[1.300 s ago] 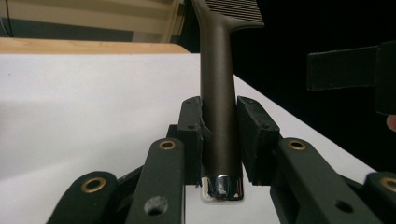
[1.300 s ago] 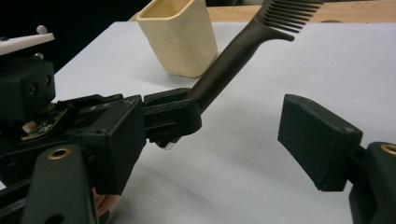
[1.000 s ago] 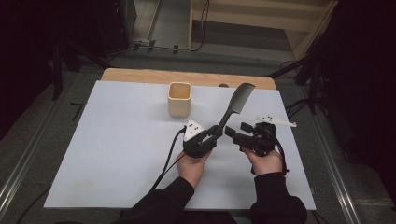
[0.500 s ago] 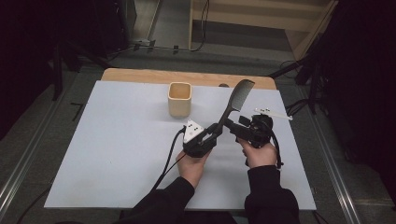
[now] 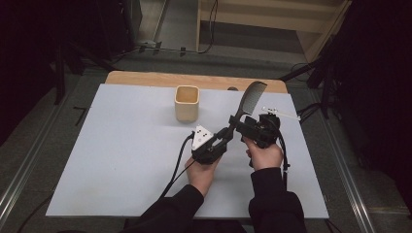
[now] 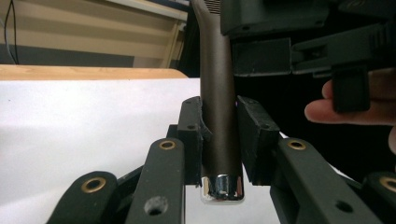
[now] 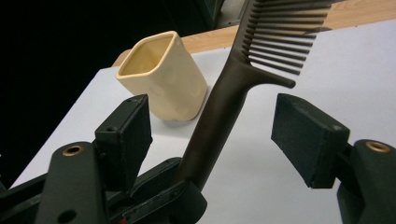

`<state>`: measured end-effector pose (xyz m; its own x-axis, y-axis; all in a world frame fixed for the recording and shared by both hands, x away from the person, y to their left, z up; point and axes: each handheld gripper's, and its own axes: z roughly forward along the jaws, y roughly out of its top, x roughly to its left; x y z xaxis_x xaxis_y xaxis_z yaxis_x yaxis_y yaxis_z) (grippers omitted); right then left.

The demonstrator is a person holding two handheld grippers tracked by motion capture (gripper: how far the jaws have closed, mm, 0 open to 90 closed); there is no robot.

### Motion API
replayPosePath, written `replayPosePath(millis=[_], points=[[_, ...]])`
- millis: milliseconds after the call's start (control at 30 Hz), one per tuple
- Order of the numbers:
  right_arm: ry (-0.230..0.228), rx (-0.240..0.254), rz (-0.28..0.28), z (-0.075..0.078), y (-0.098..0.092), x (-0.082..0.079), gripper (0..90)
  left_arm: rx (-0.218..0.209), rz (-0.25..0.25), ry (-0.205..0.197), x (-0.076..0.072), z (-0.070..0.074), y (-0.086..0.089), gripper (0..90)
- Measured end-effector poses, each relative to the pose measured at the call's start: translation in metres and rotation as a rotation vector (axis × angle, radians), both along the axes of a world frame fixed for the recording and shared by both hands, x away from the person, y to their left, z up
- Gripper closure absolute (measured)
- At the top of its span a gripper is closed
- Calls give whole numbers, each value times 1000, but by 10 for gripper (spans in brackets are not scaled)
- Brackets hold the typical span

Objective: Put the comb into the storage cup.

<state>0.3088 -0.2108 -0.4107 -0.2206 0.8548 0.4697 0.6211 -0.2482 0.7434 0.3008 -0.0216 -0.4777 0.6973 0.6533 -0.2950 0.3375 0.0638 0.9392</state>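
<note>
A dark brown comb [image 5: 252,97] stands tilted above the table, teeth end up. My left gripper [image 5: 230,133] is shut on the lower handle; in the left gripper view both pads clamp the handle [image 6: 219,121], whose chrome tip pokes out below. My right gripper [image 5: 242,127] is open and straddles the handle [image 7: 219,116] just under the teeth. Its jaws have just been closing, the handle is between them and neither pad touches it. A cream square cup [image 5: 187,103] stands upright on the table behind and to the left, also seen as the cup [image 7: 163,79].
A white sheet [image 5: 121,160] covers the table, with a wooden edge [image 5: 145,77] along the far side. A thin white object [image 5: 279,112] lies near the right edge behind my right hand. A cable [image 5: 177,162] trails from the left gripper toward the front.
My right gripper has moved forward and left until its jaws sit around the comb handle, and they have narrowed a little. The left gripper and comb have stayed put.
</note>
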Motion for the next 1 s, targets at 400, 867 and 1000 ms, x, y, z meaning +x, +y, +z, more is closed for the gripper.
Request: replayPosePath(millis=[400, 867, 1000], points=[[34, 18, -34, -6, 2, 12, 331, 13, -1, -9, -2, -2, -3, 728], [108, 97, -58, -8, 2, 17, 602, 21, 0, -10, -5, -2, -4, 728], [116, 103, -57, -9, 1, 18, 647, 14, 0, -4, -4, -3, -3, 728]])
